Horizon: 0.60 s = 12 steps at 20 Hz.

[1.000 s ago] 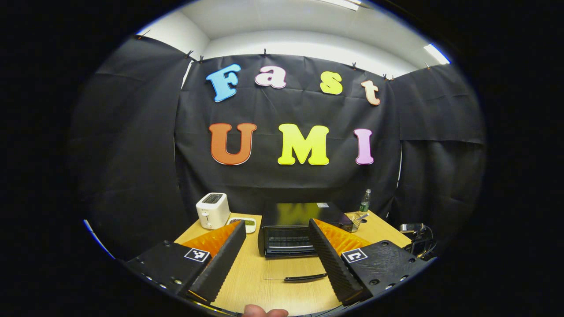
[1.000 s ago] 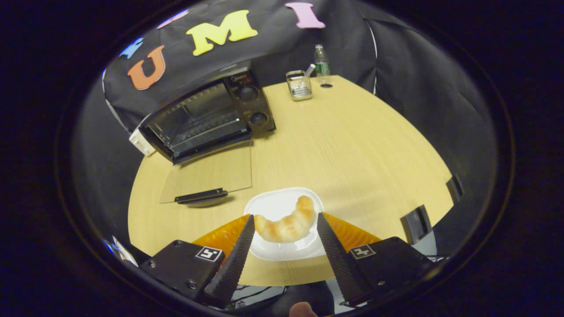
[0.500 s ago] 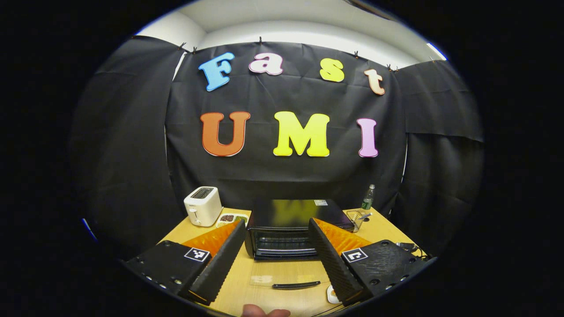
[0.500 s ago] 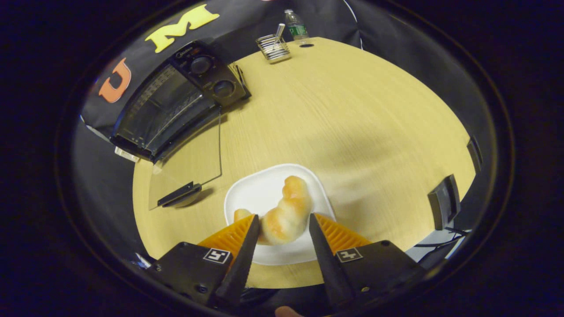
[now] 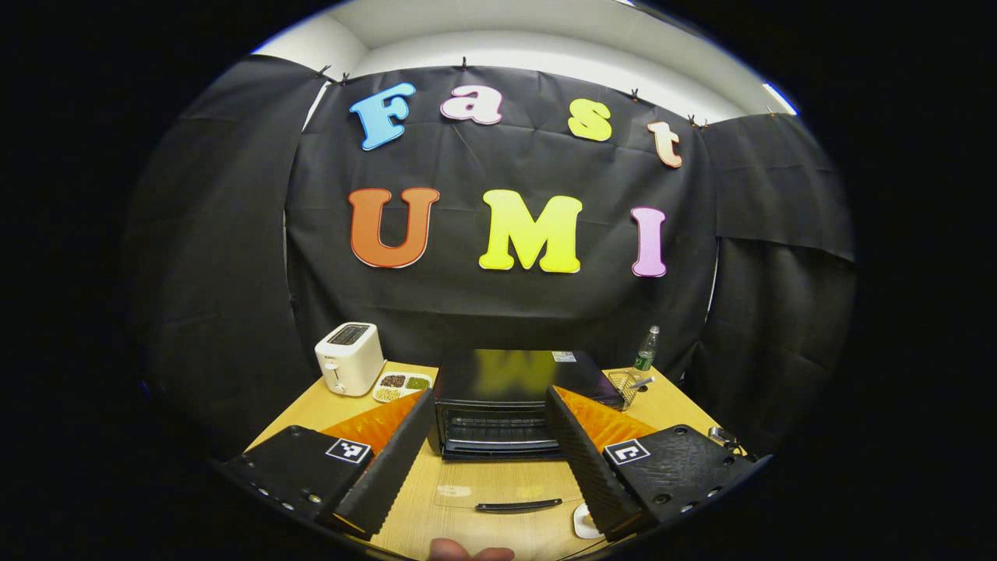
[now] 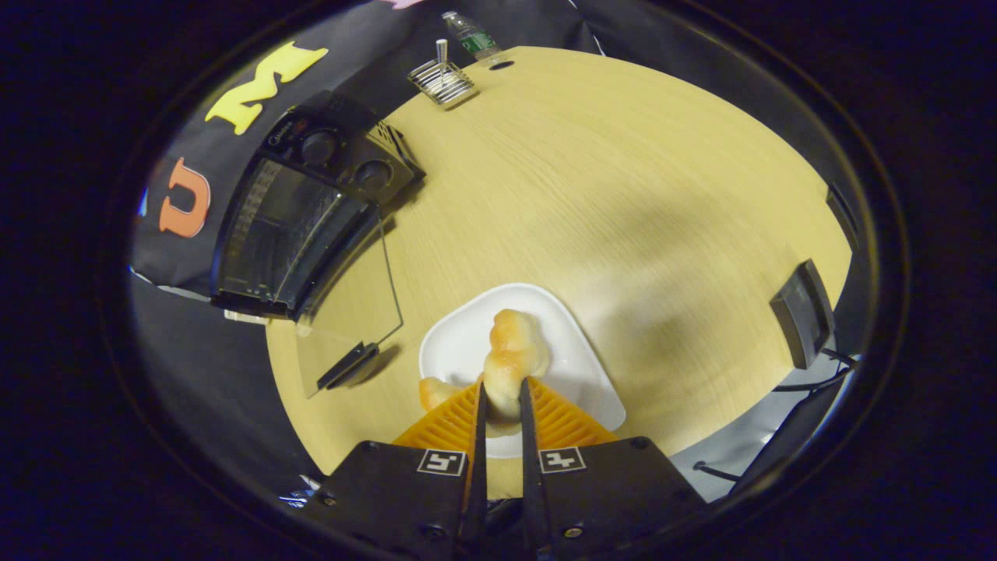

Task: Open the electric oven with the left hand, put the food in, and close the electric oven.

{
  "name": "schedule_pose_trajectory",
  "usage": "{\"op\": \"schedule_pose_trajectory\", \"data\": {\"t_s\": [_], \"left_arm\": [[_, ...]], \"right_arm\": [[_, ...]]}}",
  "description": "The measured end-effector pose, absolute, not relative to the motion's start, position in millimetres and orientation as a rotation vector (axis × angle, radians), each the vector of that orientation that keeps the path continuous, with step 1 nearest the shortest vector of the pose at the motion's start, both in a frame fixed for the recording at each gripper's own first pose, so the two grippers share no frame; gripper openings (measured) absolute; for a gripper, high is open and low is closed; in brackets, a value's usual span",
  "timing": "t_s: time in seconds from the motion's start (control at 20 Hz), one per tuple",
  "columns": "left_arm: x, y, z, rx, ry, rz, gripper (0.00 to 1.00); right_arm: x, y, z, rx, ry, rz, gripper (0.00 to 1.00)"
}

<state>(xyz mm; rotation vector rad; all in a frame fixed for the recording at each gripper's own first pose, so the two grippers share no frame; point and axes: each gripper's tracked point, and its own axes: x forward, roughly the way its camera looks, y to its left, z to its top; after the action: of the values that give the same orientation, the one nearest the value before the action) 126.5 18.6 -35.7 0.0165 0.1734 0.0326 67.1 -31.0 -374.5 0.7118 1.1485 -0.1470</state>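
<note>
Presently at the pick-up stage; black electric oven (image 6: 300, 210) standing open on the pale wooden table (image 6: 607, 195), with its clear glass door (image 6: 350, 312) folded flat onto the tabletop and the black door handle (image 5: 518, 506) nearest the operator; opening step judged complete. Golden-brown croissant (image 6: 510, 362) lying on the white square plate (image 6: 576, 366), just beside the lowered door; right gripper (image 6: 501, 405) clamped on the near part of the croissant, both black ribbed fingers (image 6: 477, 436) pressing its sides; not possible to tell whether lifted off the plate yet. Left gripper (image 5: 487, 436) held back from the oven, facing the open cavity, jaws wide apart and gripping nothing. Remaining, by judgement: lifting the croissant, carrying it over the lowered door onto the rack inside, releasing, then raising the door by its handle. Soft pastry likely to deform under a firm squeeze; thin glass door lying in the transfer path, so clearance advisable. Also noted on the table: white toaster (image 5: 348, 357), small sectioned dish of condiments (image 5: 401, 384), wire basket (image 6: 441, 80), plastic bottle (image 5: 644, 352).
</note>
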Motion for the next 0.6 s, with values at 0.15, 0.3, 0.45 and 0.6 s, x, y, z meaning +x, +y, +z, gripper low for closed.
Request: {"op": "schedule_pose_trajectory", "data": {"t_s": [0.15,0.3,0.45,0.6], "left_arm": [[123,32,-31,0.015,0.165,0.045,0.93],[117,46,-27,0.017,0.166,0.071,0.94],[110,61,-24,0.025,0.161,0.104,0.93],[101,77,-27,0.035,0.176,0.147,0.94]], "right_arm": [[81,-14,-327,0.749,1.055,-0.088,0.15],[117,12,-293,0.78,0.95,-0.028,0.12],[159,39,-288,0.809,0.915,0.01,0.13],[195,69,-293,0.825,0.893,0.053,0.13]]}}
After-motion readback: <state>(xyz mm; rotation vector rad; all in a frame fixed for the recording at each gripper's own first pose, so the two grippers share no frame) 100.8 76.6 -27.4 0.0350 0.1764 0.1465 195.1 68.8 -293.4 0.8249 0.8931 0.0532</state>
